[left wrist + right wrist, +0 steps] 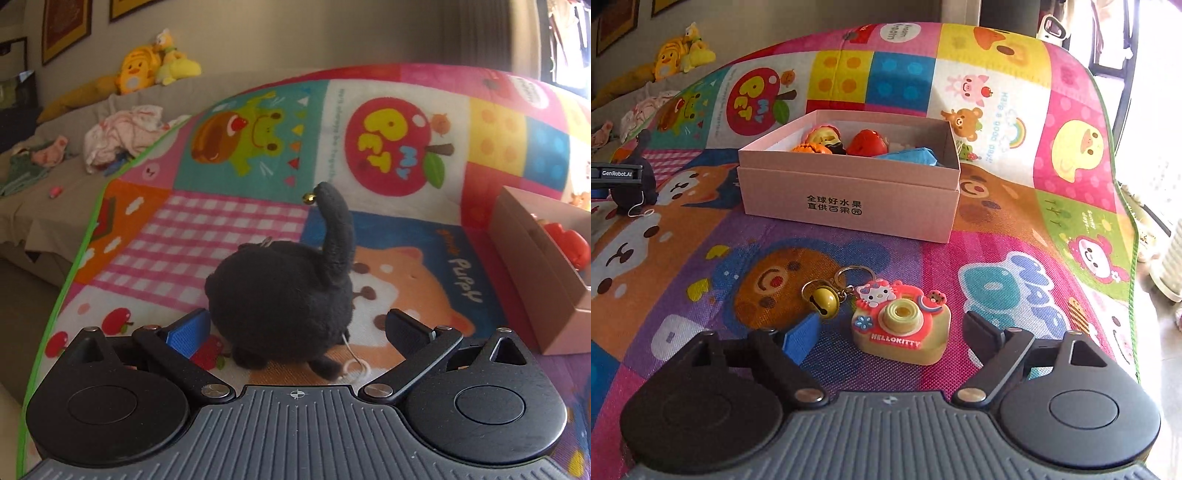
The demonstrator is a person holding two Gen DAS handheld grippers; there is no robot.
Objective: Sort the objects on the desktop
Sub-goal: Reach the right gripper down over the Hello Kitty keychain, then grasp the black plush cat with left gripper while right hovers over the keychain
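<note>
A black plush cat (280,299) with an upright tail and a small gold bell sits on the colourful mat (229,236). My left gripper (295,328) is open, its fingers on either side of the plush, apart from it. A Hello Kitty toy camera keychain (901,325) with a yellow bell (820,300) lies on the mat between the open fingers of my right gripper (890,332). A pink cardboard box (849,192) behind it holds several small toys. The box's corner also shows in the left wrist view (535,266). The plush and left gripper show at the left edge of the right wrist view (631,184).
The mat's green edge (66,284) drops off at the left; a beige sofa (66,195) with clothes and yellow plush toys (147,66) lies beyond. The mat's right edge (1123,206) borders a bright floor.
</note>
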